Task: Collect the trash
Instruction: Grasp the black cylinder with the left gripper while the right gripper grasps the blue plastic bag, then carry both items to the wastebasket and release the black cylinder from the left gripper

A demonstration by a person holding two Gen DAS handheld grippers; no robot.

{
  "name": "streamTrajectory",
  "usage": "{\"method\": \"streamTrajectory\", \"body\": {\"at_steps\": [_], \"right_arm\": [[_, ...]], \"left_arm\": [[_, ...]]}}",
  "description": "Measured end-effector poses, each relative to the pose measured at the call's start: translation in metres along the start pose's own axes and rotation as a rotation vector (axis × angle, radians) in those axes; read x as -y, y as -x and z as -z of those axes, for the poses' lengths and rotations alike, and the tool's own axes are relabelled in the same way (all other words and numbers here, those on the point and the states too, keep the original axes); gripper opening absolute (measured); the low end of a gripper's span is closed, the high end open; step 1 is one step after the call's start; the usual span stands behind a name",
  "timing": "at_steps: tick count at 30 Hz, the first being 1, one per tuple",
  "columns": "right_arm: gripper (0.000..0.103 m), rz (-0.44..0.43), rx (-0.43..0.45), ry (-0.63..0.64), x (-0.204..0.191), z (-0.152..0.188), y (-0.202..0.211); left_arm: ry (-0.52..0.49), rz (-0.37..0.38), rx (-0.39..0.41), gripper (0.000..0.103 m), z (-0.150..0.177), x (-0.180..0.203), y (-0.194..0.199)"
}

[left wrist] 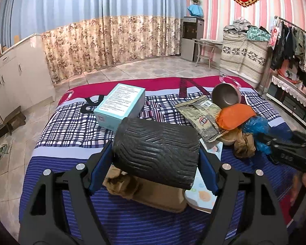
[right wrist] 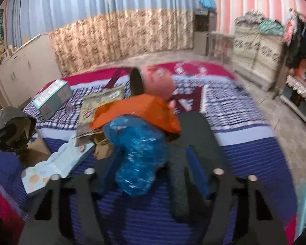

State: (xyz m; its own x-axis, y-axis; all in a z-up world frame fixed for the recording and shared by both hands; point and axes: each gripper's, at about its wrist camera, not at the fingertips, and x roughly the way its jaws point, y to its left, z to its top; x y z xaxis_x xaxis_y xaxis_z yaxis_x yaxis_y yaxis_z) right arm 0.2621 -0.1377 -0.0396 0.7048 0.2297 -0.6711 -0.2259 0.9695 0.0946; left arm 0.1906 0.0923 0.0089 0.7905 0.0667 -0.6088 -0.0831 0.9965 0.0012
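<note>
**Both grippers holding trash above a cluttered bed**

While I stand at the foot of a bed with a blue, white and red checked and striped cover (left wrist: 71, 130), my left gripper (left wrist: 155, 155) is clamped on a dark grey, ribbed, crumpled paper cup (left wrist: 156, 149) lying sideways between its blue pads (left wrist: 100, 167), lifted above a flat brown cardboard piece (left wrist: 159, 196).

My right gripper (right wrist: 153, 163) looks closed around a crinkled blue plastic bag (right wrist: 136, 155), though this view is blurred and the fingertips are hidden behind the bag, so I cannot tell how firmly it grips.

More trash lies on the bed ahead. An orange plastic bag (left wrist: 234, 116) sits just beyond the blue one, touching it. Behind that, a pink bowl with a dark inside (left wrist: 226, 96) lies tipped on its side. A flat, grey-green printed foil packet (left wrist: 202, 114) rests left of the orange bag. A pale teal cardboard box (left wrist: 120, 106) stands further left. A light blue printed leaflet (right wrist: 59, 163) lies near the cardboard, and crumpled brown paper (left wrist: 243, 145) sits beneath the bags.
</note>
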Motion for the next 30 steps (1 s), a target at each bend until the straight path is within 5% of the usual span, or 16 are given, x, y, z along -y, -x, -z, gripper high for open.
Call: {"method": "streamTrajectory", "body": {"at_steps": [1,4,16,30], "right_arm": [[0.037,-0.023,-0.008,0.004,-0.002,0.002,-0.002],[0.02,-0.024,-0.003,0.046,-0.01,0.009,0.003],[0.018,0.001,0.126,-0.077,0.056,0.033,0.119],[0.018,0.325,0.243,-0.246,0.178,0.079,0.199]], "left_arm": [[0.001,-0.001,0.0,0.074,-0.001,0.0,0.0],[0.003,0.008,0.002,0.068,-0.002,-0.002,0.001],[-0.005,0.014,0.032,0.068,-0.003,0.013,0.015],[-0.097,0.089,0.089,0.068,-0.013,0.098,0.036]]}}
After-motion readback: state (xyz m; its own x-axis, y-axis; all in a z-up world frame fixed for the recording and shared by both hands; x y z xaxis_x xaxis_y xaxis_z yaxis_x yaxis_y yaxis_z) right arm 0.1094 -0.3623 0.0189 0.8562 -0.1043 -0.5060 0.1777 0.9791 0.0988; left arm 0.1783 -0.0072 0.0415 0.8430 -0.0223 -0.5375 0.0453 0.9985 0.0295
